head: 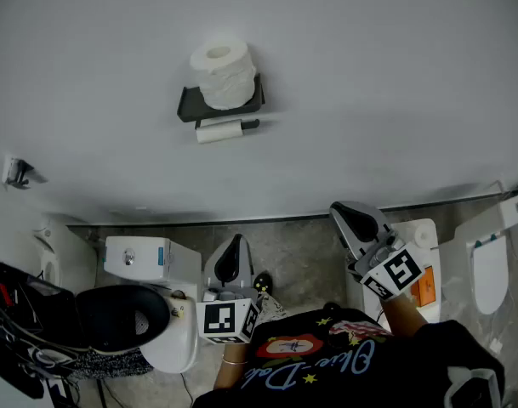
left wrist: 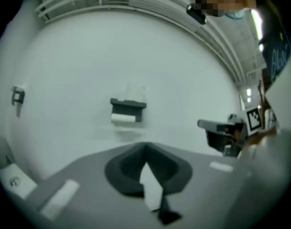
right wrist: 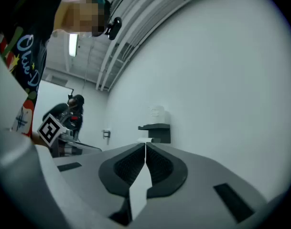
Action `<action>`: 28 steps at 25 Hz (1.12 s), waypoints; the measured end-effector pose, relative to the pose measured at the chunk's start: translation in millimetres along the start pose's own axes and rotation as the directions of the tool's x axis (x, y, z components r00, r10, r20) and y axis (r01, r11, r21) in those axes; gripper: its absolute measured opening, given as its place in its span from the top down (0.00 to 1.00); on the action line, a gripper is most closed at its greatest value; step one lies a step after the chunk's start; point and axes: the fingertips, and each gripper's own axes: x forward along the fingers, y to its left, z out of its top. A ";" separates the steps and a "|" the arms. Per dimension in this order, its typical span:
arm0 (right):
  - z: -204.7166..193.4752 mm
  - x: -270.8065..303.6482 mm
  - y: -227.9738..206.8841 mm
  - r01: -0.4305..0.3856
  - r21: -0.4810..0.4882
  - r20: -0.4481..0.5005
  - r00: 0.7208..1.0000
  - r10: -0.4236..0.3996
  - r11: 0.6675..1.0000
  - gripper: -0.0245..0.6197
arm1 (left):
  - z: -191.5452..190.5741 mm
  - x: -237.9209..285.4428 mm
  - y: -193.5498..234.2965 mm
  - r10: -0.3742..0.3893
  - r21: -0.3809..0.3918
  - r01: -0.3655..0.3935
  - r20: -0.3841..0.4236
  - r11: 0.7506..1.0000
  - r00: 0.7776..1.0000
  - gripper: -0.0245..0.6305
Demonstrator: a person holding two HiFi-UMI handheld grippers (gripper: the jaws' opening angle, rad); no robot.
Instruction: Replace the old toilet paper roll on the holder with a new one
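A dark holder with a shelf [head: 188, 105] is fixed to the white wall. A full white roll [head: 223, 75] stands upright on the shelf. Under it a thin, nearly spent roll [head: 218, 131] hangs on the bar. My left gripper [head: 234, 243] is low and well short of the wall, shut with nothing in it. My right gripper [head: 347, 213] is further right, also shut and empty. The left gripper view has the holder [left wrist: 128, 104] and thin roll [left wrist: 123, 119] ahead of the closed jaws [left wrist: 145, 148]. In the right gripper view the holder [right wrist: 158, 129] and full roll [right wrist: 158, 113] lie beyond its closed jaws [right wrist: 145, 146].
A toilet [head: 178, 334] with a white cistern [head: 139, 257] stands at lower left. A metal hook [head: 19, 172] sits on the wall at far left. A white box with an orange label [head: 422, 280] and a white fixture [head: 490, 270] are at the right.
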 end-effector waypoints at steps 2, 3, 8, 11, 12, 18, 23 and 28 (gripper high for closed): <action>6.6 35.1 -6.1 0.072 -0.017 0.044 0.996 -0.071 0.997 0.94 | 5.6 2.7 40.5 -0.016 0.020 0.016 -0.009 1.000 1.000 0.97; 11.2 51.8 -7.9 0.101 -0.012 0.070 0.993 -0.100 0.995 0.94 | 9.5 4.5 59.9 -0.024 0.026 0.024 -0.010 0.999 1.000 0.97; 31.2 107.4 -5.2 0.227 0.057 0.142 0.962 -0.233 0.972 0.94 | 22.5 26.4 121.0 -0.123 0.021 0.123 -0.009 0.992 0.992 0.97; 23.7 131.4 9.2 0.273 0.063 0.124 0.952 -0.279 0.960 0.94 | 24.0 41.8 146.8 -0.176 0.028 0.177 -0.020 0.984 0.984 0.97; 19.7 136.3 16.1 0.277 0.058 0.111 0.953 -0.282 0.959 0.94 | 23.7 44.1 153.6 -0.187 0.023 0.188 -0.021 0.982 0.982 0.97; 18.0 154.3 26.8 0.273 0.043 0.071 0.959 -0.275 0.961 0.94 | 24.2 63.7 159.4 -0.259 0.004 0.259 -0.032 0.966 0.965 0.97; 35.2 158.6 31.9 0.266 -0.002 0.084 0.961 -0.265 0.964 0.94 | 32.1 69.2 153.0 -0.291 0.011 0.292 -0.042 0.956 0.956 0.97; 34.1 148.6 30.1 0.272 0.020 0.079 0.959 -0.273 0.962 0.94 | 38.9 75.5 147.3 -0.325 -0.144 0.329 0.050 0.933 0.944 0.97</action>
